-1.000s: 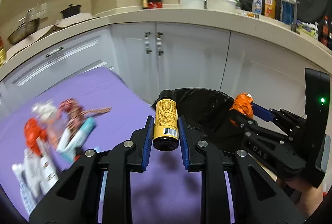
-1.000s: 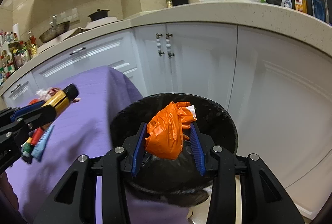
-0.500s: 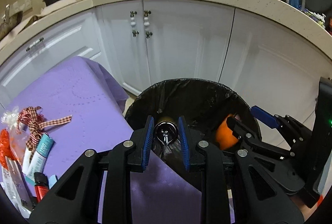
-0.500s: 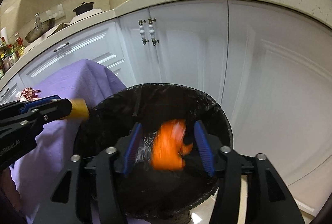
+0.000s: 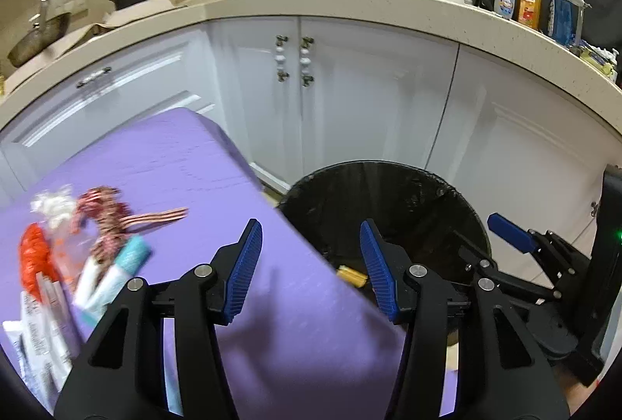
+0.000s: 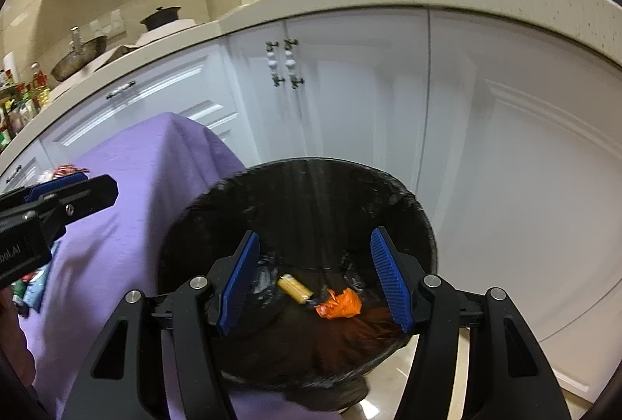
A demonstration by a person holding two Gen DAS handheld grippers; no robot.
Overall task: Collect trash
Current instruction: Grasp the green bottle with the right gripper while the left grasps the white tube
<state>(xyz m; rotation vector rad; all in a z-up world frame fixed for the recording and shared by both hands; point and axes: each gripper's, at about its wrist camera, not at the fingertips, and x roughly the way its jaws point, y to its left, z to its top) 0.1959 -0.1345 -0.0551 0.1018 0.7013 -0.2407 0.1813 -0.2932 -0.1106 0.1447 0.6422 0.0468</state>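
A black-lined trash bin (image 6: pixel 423 214) (image 5: pixel 466 202) stands on the floor beside the purple-covered table (image 5: pixel 175 163). At its bottom lie a yellow bottle (image 6: pixel 294 288) (image 5: pixel 352 274) and an orange wrapper (image 6: pixel 340 305). My right gripper (image 6: pixel 315 274) hangs open over the bin with nothing between its fingers. My left gripper (image 5: pixel 309 258) hovers over the table's corner next to the bin; its jaws are opening and empty. A pile of trash (image 5: pixel 77 256) lies on the table at the left: a red-checked ribbon (image 5: pixel 116 221), tubes, packets and an orange bag.
White cabinet doors (image 5: pixel 350 101) curve behind the bin under a beige countertop (image 5: pixel 388 6) holding bottles, bowls and a pot. The right gripper (image 5: pixel 544 256) shows at the right edge of the left wrist view. A pale tiled floor (image 6: pixel 466 381) lies under the bin.
The left gripper swung over the bin, let the yellow bottle fall in and drew back toward the table. The right gripper opened and dropped the orange wrapper into the bin.
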